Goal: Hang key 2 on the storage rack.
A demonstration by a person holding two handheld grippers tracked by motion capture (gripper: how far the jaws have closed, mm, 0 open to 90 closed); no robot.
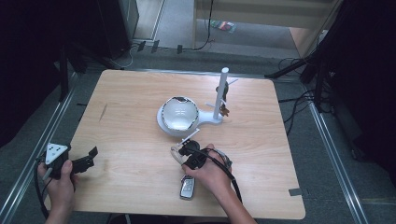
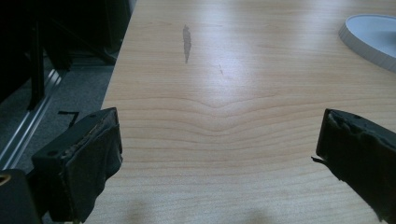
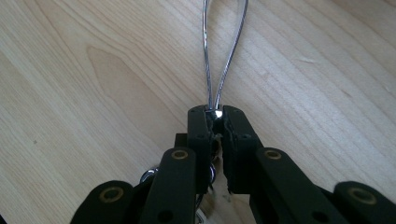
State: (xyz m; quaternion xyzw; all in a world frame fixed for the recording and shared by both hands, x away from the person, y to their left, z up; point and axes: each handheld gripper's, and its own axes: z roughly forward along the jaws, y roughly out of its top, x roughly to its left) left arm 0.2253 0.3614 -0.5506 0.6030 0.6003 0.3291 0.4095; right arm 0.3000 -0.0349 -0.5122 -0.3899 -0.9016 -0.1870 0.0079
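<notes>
Right gripper view: I see the right gripper clamped on the near end of a thin wire loop, pinched so the loop sticks out ahead, free to hook on the white stand far right; key fob lies near the hand; wrist angled low over the table; left gripper parked near-left, jaws wide, holding nothing.
</notes>
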